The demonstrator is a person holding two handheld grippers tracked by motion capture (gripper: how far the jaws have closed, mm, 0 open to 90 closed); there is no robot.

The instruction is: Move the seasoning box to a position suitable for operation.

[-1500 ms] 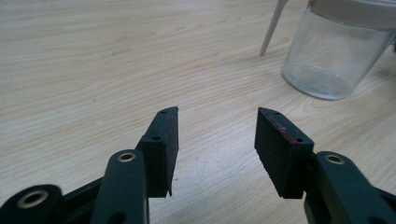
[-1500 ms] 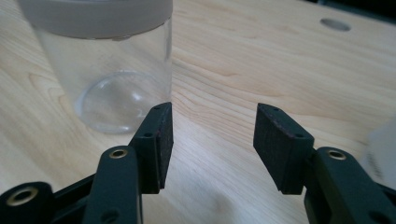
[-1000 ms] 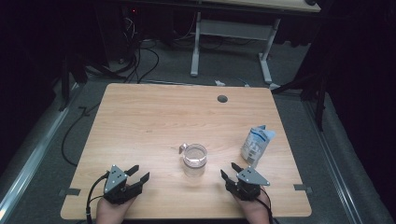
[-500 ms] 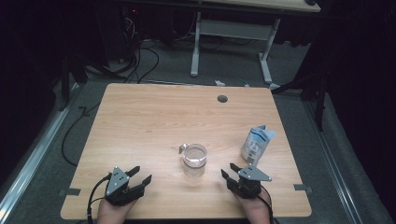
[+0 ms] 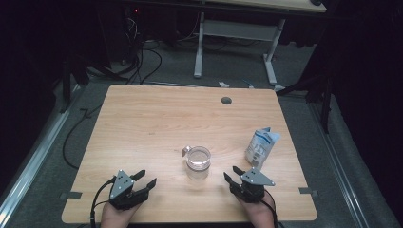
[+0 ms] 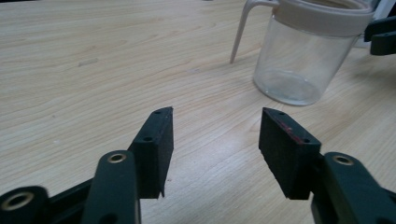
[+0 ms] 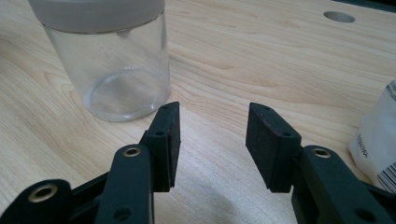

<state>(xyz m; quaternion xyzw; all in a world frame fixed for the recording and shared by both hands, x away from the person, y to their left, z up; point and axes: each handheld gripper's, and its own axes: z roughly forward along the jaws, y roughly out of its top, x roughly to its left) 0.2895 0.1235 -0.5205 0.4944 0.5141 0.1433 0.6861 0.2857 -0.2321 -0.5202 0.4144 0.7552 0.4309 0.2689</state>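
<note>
A clear glass cup (image 5: 198, 163) with a white rim and a thin handle stands upright on the wooden table (image 5: 157, 123), near the front middle. My left gripper (image 5: 145, 178) rests to its left, apart from it. Its jaws have just been closing but stand open with nothing between them. In the left gripper view the cup (image 6: 303, 56) is ahead to the right, beyond the left gripper (image 6: 215, 140). My right gripper (image 5: 232, 173) sits right of the cup, open and empty, its jaws having narrowed a little. The right gripper view has the cup (image 7: 112, 60) ahead left of the right gripper (image 7: 212, 140).
A white and blue pouch (image 5: 260, 147) stands right of the cup, just beyond my right gripper; its edge shows as the pouch (image 7: 378, 140). A round cable hole (image 5: 226, 100) lies near the table's far edge. Cables and a desk frame lie on the floor beyond.
Both hands stay almost where they were. The jaws of both grippers look slightly narrower. The cup and pouch have not moved.
</note>
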